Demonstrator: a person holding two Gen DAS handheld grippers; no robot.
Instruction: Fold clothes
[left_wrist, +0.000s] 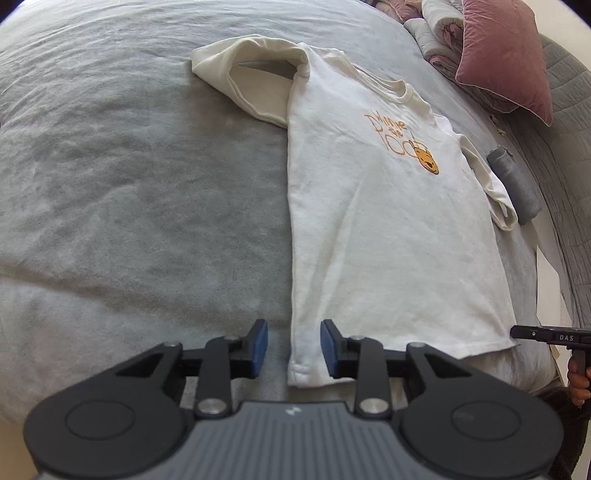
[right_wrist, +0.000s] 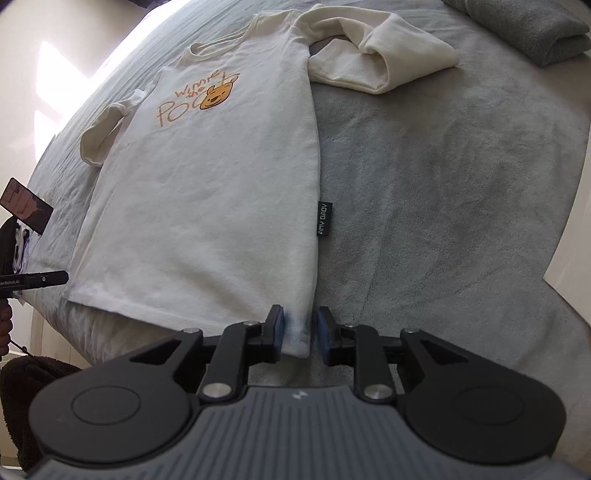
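A cream T-shirt with an orange bear print lies flat, front up, on a grey bed cover. It also shows in the right wrist view. My left gripper is open, its blue pads on either side of the shirt's bottom left hem corner. My right gripper is open around the bottom right hem corner, with gaps at both pads. One sleeve is crumpled at the far left; the other sleeve lies bunched to the right. The right gripper's tip shows at the hem's far corner.
A pink pillow and bunched quilt sit at the bed's head. A folded grey garment lies beside the shirt, also seen in the right wrist view. A black side label sticks out of the shirt seam. The bed edge is just below the hem.
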